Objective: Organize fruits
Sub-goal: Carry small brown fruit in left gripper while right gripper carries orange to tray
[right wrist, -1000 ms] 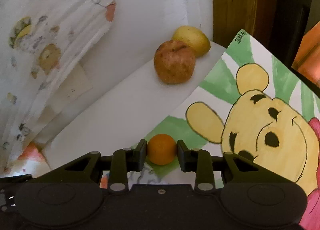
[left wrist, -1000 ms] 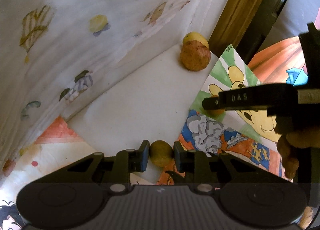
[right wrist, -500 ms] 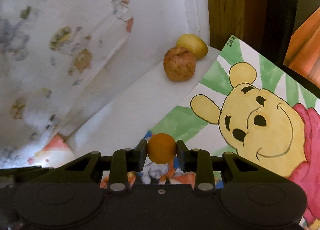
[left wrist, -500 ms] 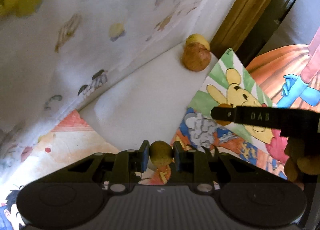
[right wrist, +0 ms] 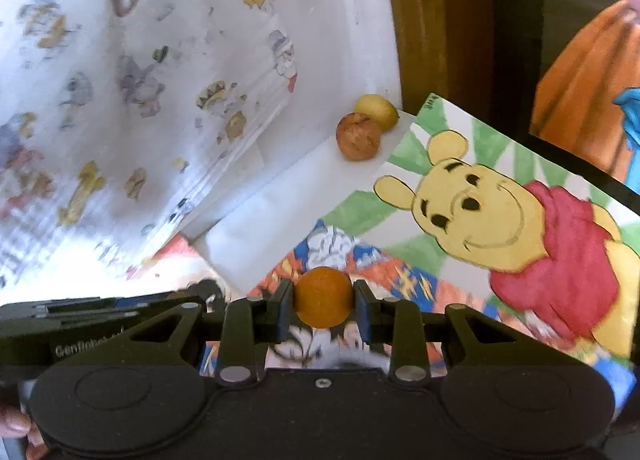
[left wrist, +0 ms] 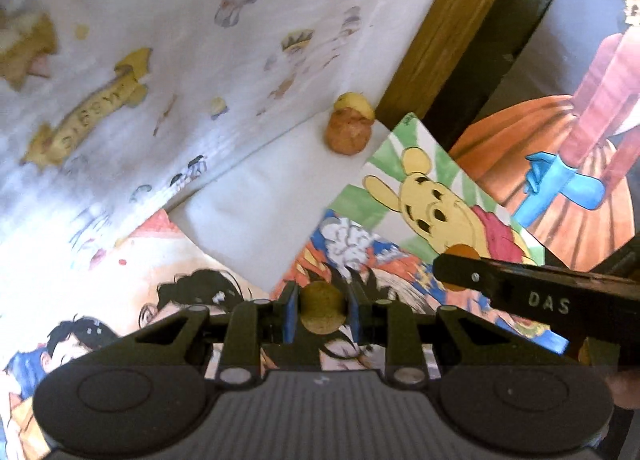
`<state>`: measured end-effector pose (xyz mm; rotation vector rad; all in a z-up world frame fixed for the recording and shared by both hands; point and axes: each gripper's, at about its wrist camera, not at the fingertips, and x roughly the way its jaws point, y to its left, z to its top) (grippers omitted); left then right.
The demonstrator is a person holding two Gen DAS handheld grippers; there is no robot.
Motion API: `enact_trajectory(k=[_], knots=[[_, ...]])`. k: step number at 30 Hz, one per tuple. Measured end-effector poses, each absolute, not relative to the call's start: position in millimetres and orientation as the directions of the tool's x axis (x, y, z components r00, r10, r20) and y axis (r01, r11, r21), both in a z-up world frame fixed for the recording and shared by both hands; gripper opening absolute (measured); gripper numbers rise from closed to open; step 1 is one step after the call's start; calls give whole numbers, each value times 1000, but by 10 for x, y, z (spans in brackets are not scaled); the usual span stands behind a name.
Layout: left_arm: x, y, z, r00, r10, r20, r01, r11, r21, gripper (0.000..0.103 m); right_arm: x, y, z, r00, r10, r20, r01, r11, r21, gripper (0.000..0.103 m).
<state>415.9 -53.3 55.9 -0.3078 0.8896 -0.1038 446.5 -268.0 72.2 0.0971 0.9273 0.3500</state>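
Four fruits in view, two held and two lying loose. Left gripper [left wrist: 322, 310] is clamped on a small brownish-yellow fruit [left wrist: 322, 312], pads pressing both sides, held up off the drawings below. Right gripper [right wrist: 323, 302] is clamped the same way on a small orange [right wrist: 323, 297], also clear of the surface.

Other two: a reddish-brown apple [right wrist: 358, 136] and a yellow fruit [right wrist: 377, 109] just behind it, touching or nearly so, at the far corner of the white sheet [right wrist: 264, 227], next to a wooden post [right wrist: 420, 19].

Readable writing: "DAS" on the side of the right gripper as seen from the left wrist view. "GenRobot" partly legible on the left gripper body in the right wrist view; the end of it is blurred. A yellow banner print on the cloth [left wrist: 180, 59] has letters, too smeared to read for sure. Small scribble at the top corner of the bear drawing [right wrist: 500, 211], unreadable.

Drawings on the tabletop: one yellow bear in a red shirt on green rays, one comic-style sheet [right wrist: 380, 268] in orange and blue partly under it, one with dark-haired cartoon faces [left wrist: 192, 300] at lower left, and one orange-and-blue figure [left wrist: 560, 163] at right. Cloth with small cartoon prints hangs on the left. Fingertips [right wrist: 16, 428] show at the bottom left edge of the right wrist view.
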Motion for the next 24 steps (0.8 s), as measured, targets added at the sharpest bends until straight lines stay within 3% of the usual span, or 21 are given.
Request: enact_trajectory(k=[24], knots=[[3024,-1140,870,550,-311,-775,140,949,-281,28,2498,-3278,1106,657,149,-739,-65,988,142,34]])
